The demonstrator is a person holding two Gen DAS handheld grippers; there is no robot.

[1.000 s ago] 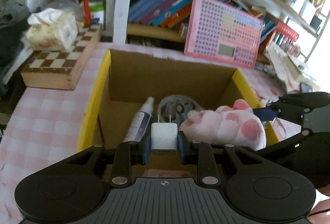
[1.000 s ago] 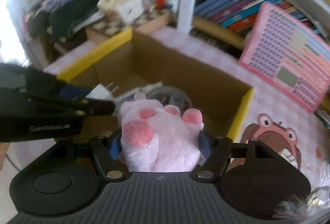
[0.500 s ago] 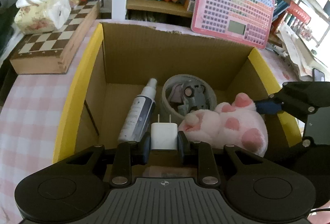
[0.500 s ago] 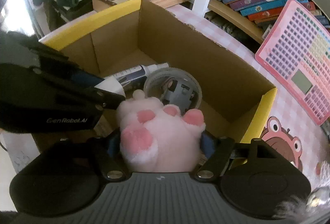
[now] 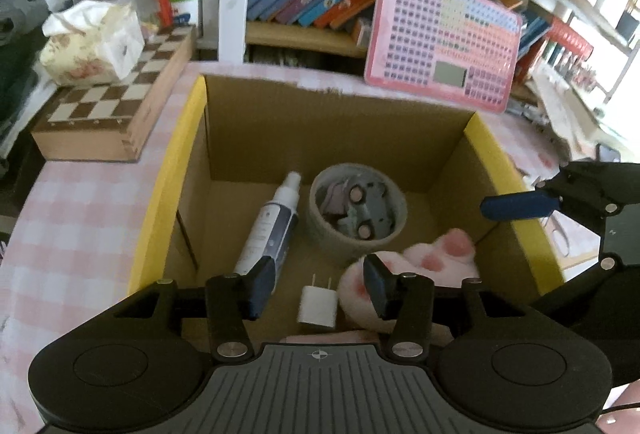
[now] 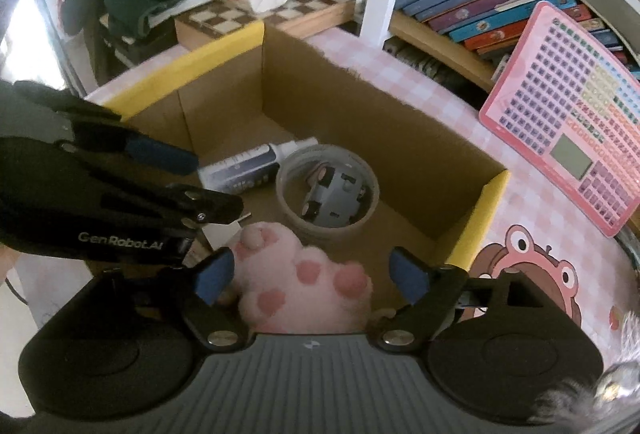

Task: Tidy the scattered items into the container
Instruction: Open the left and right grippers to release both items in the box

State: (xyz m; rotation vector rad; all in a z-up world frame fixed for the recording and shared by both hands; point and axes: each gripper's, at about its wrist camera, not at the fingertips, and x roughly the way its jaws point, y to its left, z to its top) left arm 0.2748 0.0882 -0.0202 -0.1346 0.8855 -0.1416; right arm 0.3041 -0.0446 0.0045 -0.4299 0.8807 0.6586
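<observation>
**A:** In the left wrist view, what do you see?

**B:** The left gripper (image 5: 318, 284) points down into the cardboard box (image 5: 168, 194). Its jaws are opening and the pads do not touch anything. The white charger (image 5: 318, 304) is between and below them, free, near the front wall of the box. I think it is released there because that corner is not occupied.

**A:** And the other things in the box?

**B:** A spray bottle (image 5: 272, 226) lies on the floor of the box, beside a tape roll (image 5: 356, 218) with a small toy car inside it. The pink plush paw (image 5: 424, 266) is just right of the charger. The right gripper (image 5: 520, 204) shows at the right edge, above the yellow rim.

**A:** Now the right wrist view?

**B:** The right gripper (image 6: 306, 274) has its jaws wide and opening more. The plush paw (image 6: 304, 278) is between them; the left pad looks close to the fur, the right pad is apart, so it seems let go. The left gripper (image 6: 168, 158) crosses on the left side, close to the paw.

**A:** So both items are in the container?

**B:** I judge yes. The box (image 6: 488, 210) holds both of them now.
</observation>
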